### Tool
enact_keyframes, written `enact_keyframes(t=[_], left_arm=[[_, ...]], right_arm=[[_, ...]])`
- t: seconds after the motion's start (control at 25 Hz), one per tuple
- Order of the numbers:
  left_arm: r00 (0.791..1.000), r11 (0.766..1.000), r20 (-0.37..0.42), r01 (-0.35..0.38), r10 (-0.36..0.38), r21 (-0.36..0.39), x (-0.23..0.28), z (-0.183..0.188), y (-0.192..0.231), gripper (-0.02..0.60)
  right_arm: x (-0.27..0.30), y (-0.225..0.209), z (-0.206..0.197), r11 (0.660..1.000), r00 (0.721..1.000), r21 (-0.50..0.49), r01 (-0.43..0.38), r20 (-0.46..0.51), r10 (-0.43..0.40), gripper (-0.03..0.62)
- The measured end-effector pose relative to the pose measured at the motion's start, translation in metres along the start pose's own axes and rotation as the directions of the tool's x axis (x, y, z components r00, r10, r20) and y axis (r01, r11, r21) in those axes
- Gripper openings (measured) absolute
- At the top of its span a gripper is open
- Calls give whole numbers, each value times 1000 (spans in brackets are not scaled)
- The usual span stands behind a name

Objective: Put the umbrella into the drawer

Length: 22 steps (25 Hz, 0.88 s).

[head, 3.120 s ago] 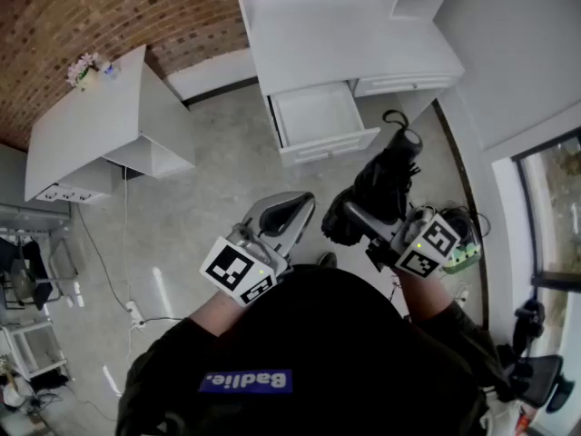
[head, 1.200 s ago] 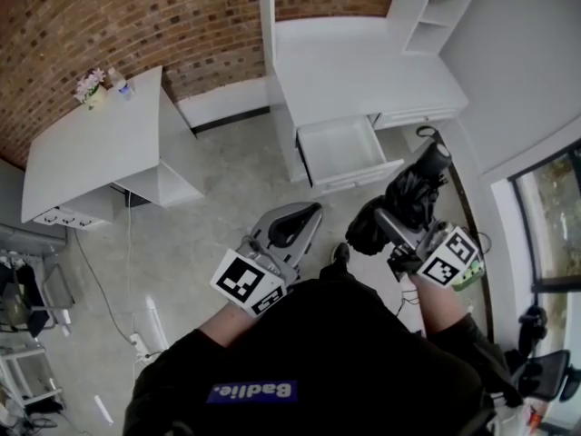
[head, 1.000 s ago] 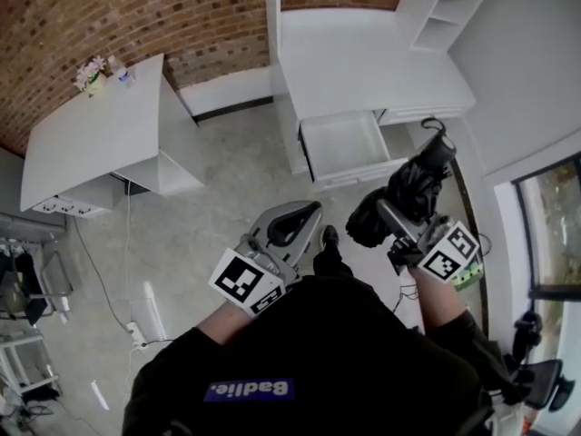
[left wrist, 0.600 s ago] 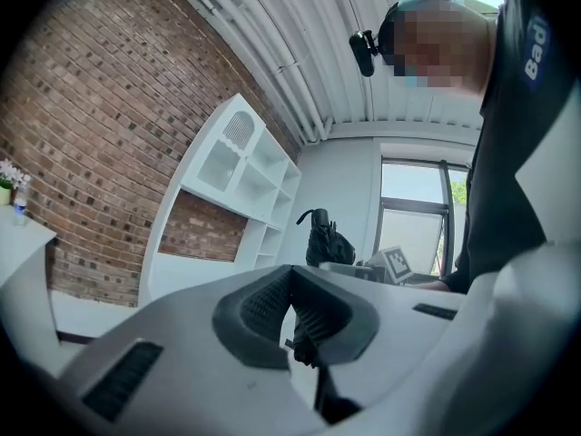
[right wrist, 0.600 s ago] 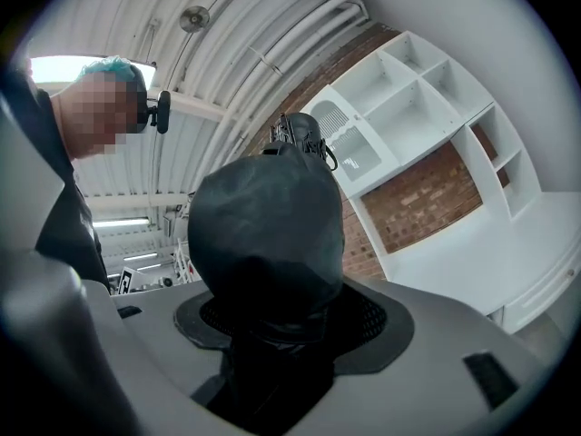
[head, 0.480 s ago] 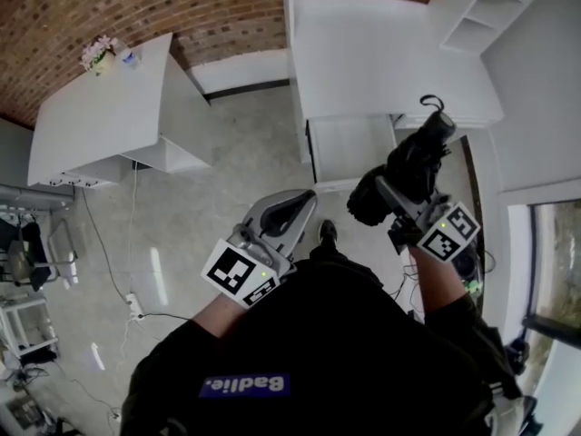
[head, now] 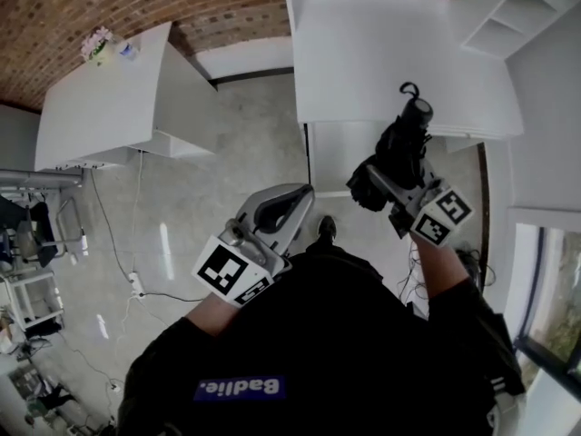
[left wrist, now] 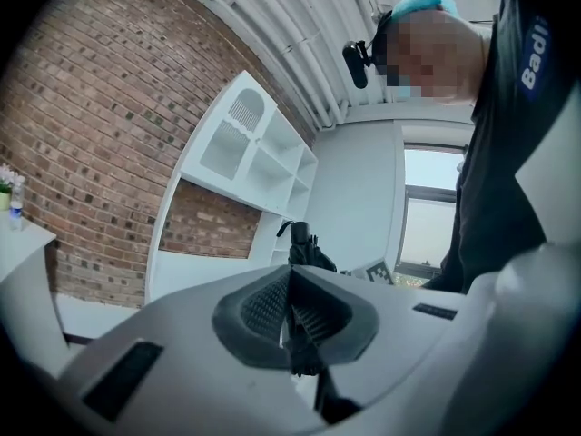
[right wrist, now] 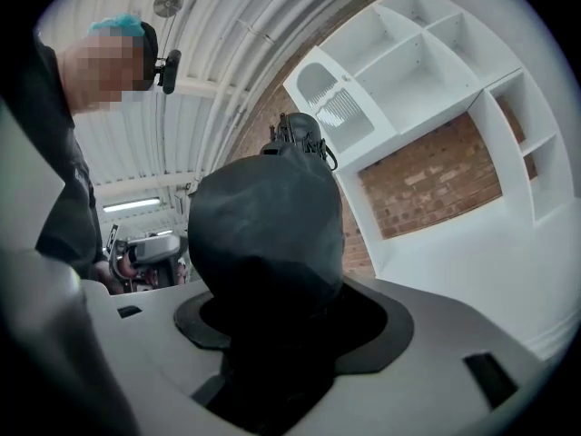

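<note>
Black umbrella (head: 398, 151) pinched in right claw (head: 375, 181) over open drawer's (head: 332, 158) edge, left claw (head: 297, 200) pressed together.

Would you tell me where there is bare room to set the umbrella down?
The white desktop between brick wall and open white drawer is bare, as is the drawer's visible floor. The white side table is free except flowers at one corner.

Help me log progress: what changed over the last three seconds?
The right gripper, shut on the folded umbrella, has been carried forward to the desk, from short of the open drawer to over it. Unchanged: the grip on the umbrella, the drawer open, the left gripper shut and empty.
</note>
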<state>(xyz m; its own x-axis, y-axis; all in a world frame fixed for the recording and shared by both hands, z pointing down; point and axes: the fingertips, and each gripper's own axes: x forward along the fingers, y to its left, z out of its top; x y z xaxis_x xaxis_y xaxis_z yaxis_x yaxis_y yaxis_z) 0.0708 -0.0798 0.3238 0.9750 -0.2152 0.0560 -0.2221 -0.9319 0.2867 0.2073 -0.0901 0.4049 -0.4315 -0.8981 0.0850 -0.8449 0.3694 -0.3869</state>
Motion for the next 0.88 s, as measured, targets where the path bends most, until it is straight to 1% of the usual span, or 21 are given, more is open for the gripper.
enact_keyframes(t=[0.12, 0.24, 0.4, 0.52, 0.6, 0.68, 0.88], left_arm=[[999, 999, 1, -35, 35, -5, 17, 0, 7, 3], [999, 999, -9, -51, 51, 0, 26, -1, 4, 3], [997, 997, -29, -77, 76, -6, 33, -5, 5, 3], [994, 994, -30, -109, 108, -3, 29, -5, 9, 3], [991, 991, -36, -131, 131, -1, 24, -4, 11, 3], [988, 988, -36, -152, 152, 8, 22, -3, 14, 3], [977, 977, -12, -213, 213, 16, 13, 2, 22, 3]], right_arm=[[11, -23, -16, 1000, 998, -18, -22, -51, 21, 288], [22, -37, -32, 996, 992, -63, -56, -115, 49, 288], [34, -60, -58, 986, 973, -138, -98, -222, 66, 288], [42, -75, -85, 969, 953, -213, -129, -296, 62, 288], [47, -81, -105, 956, 934, -252, -151, -354, 54, 288], [51, -91, -129, 950, 907, -261, -171, -418, 48, 288], [59, -120, -196, 936, 818, -277, -217, -575, 19, 288]])
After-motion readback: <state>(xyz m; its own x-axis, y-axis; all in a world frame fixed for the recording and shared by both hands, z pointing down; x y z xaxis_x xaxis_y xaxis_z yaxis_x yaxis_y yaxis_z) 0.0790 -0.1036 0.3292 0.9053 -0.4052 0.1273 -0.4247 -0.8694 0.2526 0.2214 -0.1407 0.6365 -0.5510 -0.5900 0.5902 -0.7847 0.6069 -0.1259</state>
